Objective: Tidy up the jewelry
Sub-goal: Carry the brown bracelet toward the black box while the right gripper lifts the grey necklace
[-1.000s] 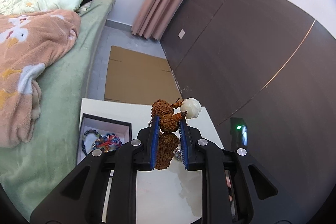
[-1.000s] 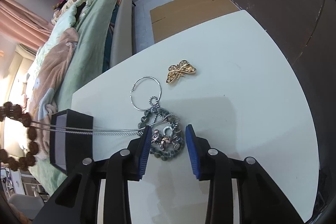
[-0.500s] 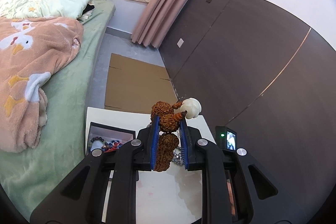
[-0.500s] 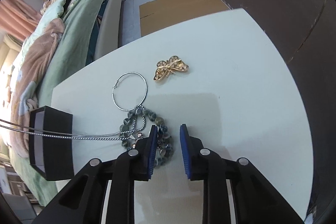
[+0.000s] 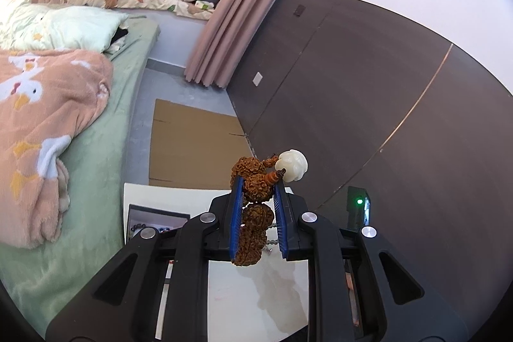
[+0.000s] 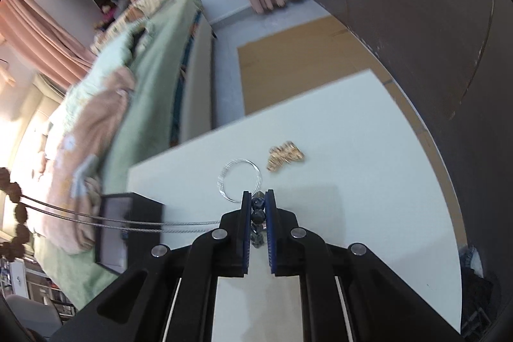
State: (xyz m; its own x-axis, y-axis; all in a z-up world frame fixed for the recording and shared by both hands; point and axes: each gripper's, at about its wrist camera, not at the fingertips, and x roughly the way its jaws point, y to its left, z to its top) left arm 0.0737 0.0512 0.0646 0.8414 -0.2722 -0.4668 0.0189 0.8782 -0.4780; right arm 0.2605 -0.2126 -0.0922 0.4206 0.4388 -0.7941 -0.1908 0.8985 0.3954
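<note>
Right claw (image 6: 257, 207) has clamped faceted dark beads (image 6: 257, 215) beside wire hoop (image 6: 240, 180).

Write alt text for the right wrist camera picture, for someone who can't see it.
The right gripper is shut on a dark bead bracelet above a white table. Just beyond lie a silver hoop and a gold butterfly brooch; a black jewelry box sits at left.

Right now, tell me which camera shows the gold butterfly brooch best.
The right wrist view: the brooch lies uncovered on the white table, though blurred. The left wrist view does not show it.
</note>
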